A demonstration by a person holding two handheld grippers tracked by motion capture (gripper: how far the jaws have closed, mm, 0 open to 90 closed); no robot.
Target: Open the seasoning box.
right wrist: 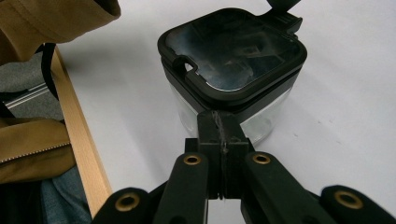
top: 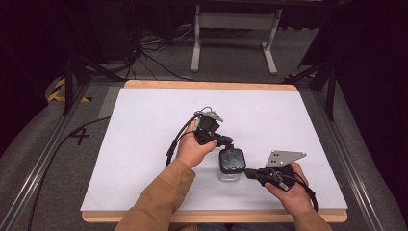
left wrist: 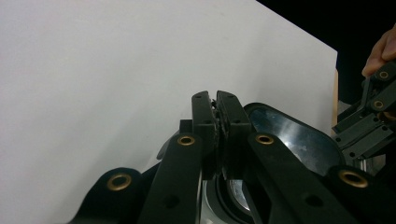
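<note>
The clear container (top: 231, 166) with its black lid (top: 232, 160) stands on the white bench (top: 144, 144) near your edge, seen from above between your two hands; your left claw (top: 226, 143) comes at it from the far-left corner, your right claw (top: 248, 172) from the right side, and both tips meet the lid rim, so neither hand is plainly the nearer; the lid is a rounded square with no real long axis; around the bench lie grey floor, loose cables (top: 154, 62) and a white stand (top: 235, 33) against a dark room.

Left gripper view: your left claw (left wrist: 216, 100) is pressed together, its fingers (left wrist: 203, 121) rising just in front of the glossy lid (left wrist: 289, 135); whether a tab is pinched between them I cannot tell; the lid lies just beyond and to the right of the tips, with your right claw's black links (left wrist: 369, 121) at its far side; bare white bench (left wrist: 93, 70) runs off to the left.

Right gripper view: your right claw (right wrist: 219, 119) is pressed together, tips against the lid's (right wrist: 231, 51) near rim where it meets the clear container (right wrist: 261, 126); the container sits dead ahead and upright; a small latch (right wrist: 284, 14) stands up at the far corner; the bench's wooden edge (right wrist: 77, 135) and your tan sleeve (right wrist: 51, 21) lie to the left; any lift, I judge, starts from that near rim.
</note>
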